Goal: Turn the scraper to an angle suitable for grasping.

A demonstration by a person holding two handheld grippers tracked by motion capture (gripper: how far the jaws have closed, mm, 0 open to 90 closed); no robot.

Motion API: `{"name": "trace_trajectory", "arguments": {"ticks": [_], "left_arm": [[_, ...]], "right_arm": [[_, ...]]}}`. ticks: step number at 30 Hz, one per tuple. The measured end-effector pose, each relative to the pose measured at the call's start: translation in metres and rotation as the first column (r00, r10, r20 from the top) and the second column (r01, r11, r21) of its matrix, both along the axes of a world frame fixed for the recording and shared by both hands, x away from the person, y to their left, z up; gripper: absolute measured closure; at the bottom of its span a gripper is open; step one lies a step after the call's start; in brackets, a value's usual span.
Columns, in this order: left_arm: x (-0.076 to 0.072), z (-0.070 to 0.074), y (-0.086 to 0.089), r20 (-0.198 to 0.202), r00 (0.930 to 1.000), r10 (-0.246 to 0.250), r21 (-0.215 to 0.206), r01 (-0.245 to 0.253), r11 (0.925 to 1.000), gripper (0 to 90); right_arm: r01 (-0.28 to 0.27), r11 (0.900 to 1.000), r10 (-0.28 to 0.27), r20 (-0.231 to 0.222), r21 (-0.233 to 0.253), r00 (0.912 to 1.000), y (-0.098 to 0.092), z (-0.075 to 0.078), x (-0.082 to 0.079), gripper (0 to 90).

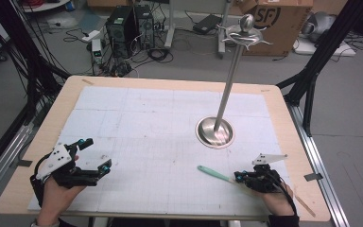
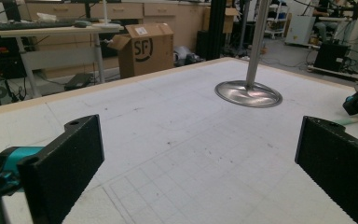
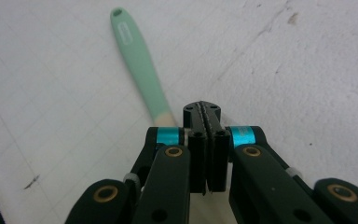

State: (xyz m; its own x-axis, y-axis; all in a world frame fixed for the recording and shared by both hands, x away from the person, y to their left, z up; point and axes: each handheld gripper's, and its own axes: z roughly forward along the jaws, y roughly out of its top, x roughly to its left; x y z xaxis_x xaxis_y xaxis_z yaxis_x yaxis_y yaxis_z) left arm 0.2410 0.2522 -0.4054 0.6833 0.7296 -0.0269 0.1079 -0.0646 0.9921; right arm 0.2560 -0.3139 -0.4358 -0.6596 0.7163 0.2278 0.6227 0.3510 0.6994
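Right tool (image 3: 205, 112): jaws pressed together, nothing visibly between them. In the right gripper view the green brush (image 3: 142, 65) runs away from the jaw tips, its pale near end just beside the left jaw and going under the tool body, so I can't tell if it's touching or pinched lower down. From the high view the right tool (image 1: 238, 177) sits near the worktop's front-right corner, w/ the brush (image 1: 213, 173) lying flat on the white mat, handle pointing left and a bit toward the far edge.

Step in hand, by my read: getting a grip on that brush. To do it well, open up first, shift the tool sideways so the handle's near end sits between the jaws, keep low to the mat, close square across the handle, not along it. A skewed pinch could flick it away.

Left tool (image 1: 94, 156): jaws spread wide, nothing held, hovering at the front-left corner, well apart from the brush. In its own view the left tool (image 2: 198, 163) looks across bare mat.

Further out: steel stand (image 1: 216, 131), round base right of centre, pole rising to hooks at the top, well apart from the brush. Worktop (image 1: 170, 83) otherwise just gridded mat.
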Motion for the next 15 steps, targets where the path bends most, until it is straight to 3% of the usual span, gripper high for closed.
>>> {"name": "trace_trajectory", "arguments": {"ticks": [3,6,7,8,10,13,15], "left_arm": [[0.000,0.000,0.001,-0.003,1.0000,0.002,0.000,-0.002,1.0000,1.7],[0.000,-0.001,0.002,-0.003,1.0000,0.005,0.001,-0.005,1.0000,1.7],[0.000,-0.001,0.002,-0.003,1.0000,0.005,0.001,-0.005,1.0000,1.7],[-0.001,-0.001,0.003,-0.004,1.0000,0.005,-0.002,-0.005,1.0000,1.7],[-0.003,0.000,0.003,-0.002,1.0000,0.006,-0.002,-0.006,1.0000,1.7],[-0.004,0.001,0.004,0.000,1.0000,0.000,-0.008,0.000,1.0000,1.7],[-0.005,0.002,0.005,0.006,1.0000,-0.001,-0.015,0.001,0.9999,1.7]], "right_arm": [[-0.032,0.998,0.027,0.082,0.056,0.9963,-0.004,0.009,-0.002,77.3],[-0.078,0.995,0.068,0.158,0.061,0.9851,-0.001,0.017,-0.004,52.3],[-0.078,0.995,0.068,0.158,0.061,0.9851,-0.001,0.017,-0.004,52.3],[-0.095,0.993,0.082,0.170,0.070,0.9819,0.001,0.019,-0.004,36.9],[-0.107,0.991,0.094,0.149,0.077,0.9843,0.002,0.020,-0.003,24.8],[-0.139,0.989,0.129,0.155,0.056,0.9795,0.004,0.021,-0.003,20.7],[-0.187,0.982,0.181,0.174,0.019,0.9680,0.006,0.022,-0.005,11.6]]}}
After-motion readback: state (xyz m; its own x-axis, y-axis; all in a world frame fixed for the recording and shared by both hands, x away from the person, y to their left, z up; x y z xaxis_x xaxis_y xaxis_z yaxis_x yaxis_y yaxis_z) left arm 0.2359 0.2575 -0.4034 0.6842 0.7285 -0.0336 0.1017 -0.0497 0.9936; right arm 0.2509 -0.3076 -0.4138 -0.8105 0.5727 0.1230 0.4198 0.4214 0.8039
